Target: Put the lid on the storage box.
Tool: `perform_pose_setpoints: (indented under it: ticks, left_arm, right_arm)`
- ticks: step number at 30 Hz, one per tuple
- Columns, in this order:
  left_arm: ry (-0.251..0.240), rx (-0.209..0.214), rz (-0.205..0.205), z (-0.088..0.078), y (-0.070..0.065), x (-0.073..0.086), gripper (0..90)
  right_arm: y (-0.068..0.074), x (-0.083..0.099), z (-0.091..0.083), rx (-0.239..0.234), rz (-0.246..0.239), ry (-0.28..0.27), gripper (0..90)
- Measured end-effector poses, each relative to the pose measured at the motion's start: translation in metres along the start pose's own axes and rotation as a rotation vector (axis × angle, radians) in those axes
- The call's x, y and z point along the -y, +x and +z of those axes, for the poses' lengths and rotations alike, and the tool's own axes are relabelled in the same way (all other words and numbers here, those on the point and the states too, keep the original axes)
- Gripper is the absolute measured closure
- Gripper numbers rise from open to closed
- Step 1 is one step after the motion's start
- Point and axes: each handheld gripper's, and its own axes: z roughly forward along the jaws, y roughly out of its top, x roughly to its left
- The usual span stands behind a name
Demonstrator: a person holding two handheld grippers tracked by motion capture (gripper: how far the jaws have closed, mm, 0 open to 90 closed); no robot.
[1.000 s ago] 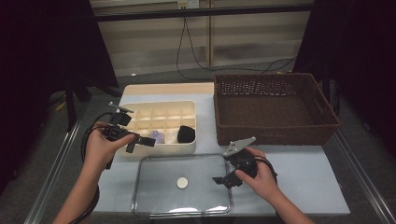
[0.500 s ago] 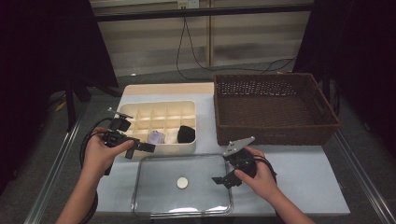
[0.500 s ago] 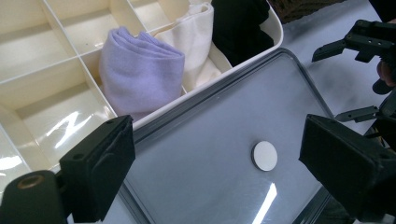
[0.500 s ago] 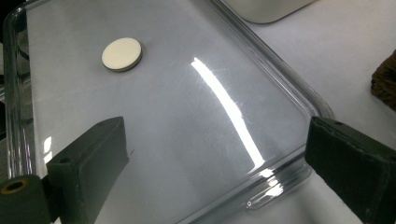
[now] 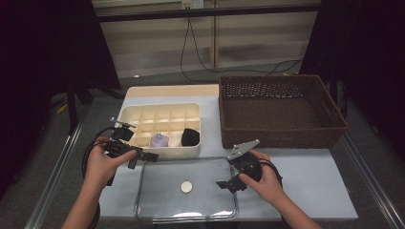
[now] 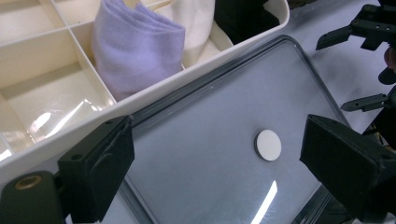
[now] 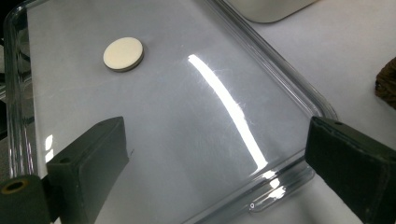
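A clear lid (image 5: pixel 186 188) lies flat at the worktop's (image 5: pixel 315 186) near edge, its long axis running left to right. A small white knob (image 5: pixel 186 186) sits at its centre. Just behind the lid, touching or nearly touching its far edge, stands a cream box (image 5: pixel 160 125) divided into compartments. In the box's near row lie a lilac cloth (image 5: pixel 158 140), a cream cloth (image 5: pixel 175 139) and a black cloth (image 5: pixel 191 137), side by side. A brown wicker basket (image 5: pixel 282 107) fills the far right corner of the worktop.

A person holds a pair of tongs in each hand, one at either short end of the lid. The left tongs (image 5: pixel 141 158) hover over the lid's far left corner, beside the near wall of the box, pointing right across the lid. Their jaws are spread wide and grip nothing. The right tongs (image 5: pixel 225 183) hover over the lid's right edge, pointing left. They too are spread wide and grip nothing.

In the left gripper view, the knob lies ahead between the jaws, towards the right one. In the right gripper view, it lies ahead and off to the left. I judge both tongs about equally near the lid, each facing inward along its long axis. The lid looks ready to be taken by its two ends and carried back onto the box.
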Motion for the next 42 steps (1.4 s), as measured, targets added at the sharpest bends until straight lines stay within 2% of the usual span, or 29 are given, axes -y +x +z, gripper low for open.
perform_pose_setpoints:
  ticks: [8, 11, 12, 14, 15, 18, 19, 21, 22, 25, 26, 27, 30, 36, 39, 40, 41, 42]
  left_arm:
    - [-0.01, 0.012, -0.011, 0.003, 0.005, 0.015, 9.9]
    - [-0.012, 0.017, -0.011, 0.006, 0.006, 0.02, 9.9]
    - [-0.015, 0.019, -0.022, 0.006, 0.006, 0.021, 9.9]
    - [-0.007, 0.021, -0.007, 0.007, 0.007, 0.023, 9.9]
    - [-0.016, 0.023, -0.02, 0.008, 0.006, 0.025, 9.9]
    - [-0.011, 0.017, -0.011, 0.01, 0.007, 0.028, 9.8]
    - [-0.017, 0.019, -0.027, 0.011, 0.007, 0.029, 9.6]
    - [0.0, 0.018, -0.006, 0.011, 0.009, 0.031, 9.5]
    - [-0.01, 0.013, -0.015, 0.011, 0.008, 0.033, 9.5]
    - [-0.009, 0.01, -0.008, 0.011, 0.01, 0.036, 9.5]
    - [-0.015, 0.013, -0.023, 0.012, 0.01, 0.038, 9.5]
    - [-0.013, 0.01, -0.01, 0.012, 0.011, 0.04, 9.5]
    - [-0.017, 0.01, -0.027, 0.016, 0.013, 0.049, 9.4]
    - [0.005, 0.007, -0.04, 0.02, 0.019, 0.061, 8.7]
    - [0.02, -0.002, -0.014, 0.02, 0.021, 0.064, 8.7]
    - [0.008, 0.0, -0.036, 0.021, 0.02, 0.065, 8.7]
    - [0.022, -0.002, -0.019, 0.021, 0.021, 0.066, 8.7]
    - [0.028, -0.005, -0.019, 0.021, 0.022, 0.067, 8.7]
  right_arm:
    - [0.0, 0.0, 0.001, 0.003, -0.005, 0.008, 5.7]
    - [0.0, -0.001, 0.0, -0.001, 0.004, -0.003, 5.7]
    - [0.0, -0.001, 0.0, -0.002, 0.002, -0.008, 5.7]
    - [0.0, -0.001, 0.0, 0.003, 0.005, -0.012, 5.7]
    - [0.0, -0.001, 0.0, 0.005, 0.002, -0.009, 5.7]
    - [0.0, -0.001, 0.0, 0.011, 0.003, -0.007, 5.7]
    - [0.0, -0.001, -0.001, 0.011, 0.007, -0.008, 5.7]
    - [-0.001, -0.002, -0.001, 0.012, 0.007, -0.008, 5.7]
    - [-0.001, -0.002, -0.001, 0.016, 0.008, -0.006, 5.7]
    - [-0.001, -0.002, -0.001, 0.016, 0.004, -0.003, 5.7]
    - [-0.001, -0.002, -0.001, 0.013, 0.008, 0.0, 5.7]
    - [-0.001, -0.002, 0.0, 0.014, 0.004, 0.008, 5.7]
    - [-0.001, -0.003, 0.001, 0.025, 0.01, -0.002, 6.0]
    - [0.0, -0.002, 0.003, 0.026, 0.02, 0.01, 6.5]
    - [0.0, -0.002, 0.004, 0.033, 0.029, 0.007, 6.6]
    - [0.0, -0.003, 0.004, 0.033, 0.031, 0.006, 6.8]
    - [0.001, -0.003, 0.003, 0.033, 0.03, 0.007, 7.1]
    - [0.001, -0.004, 0.003, 0.039, 0.037, 0.007, 7.2]
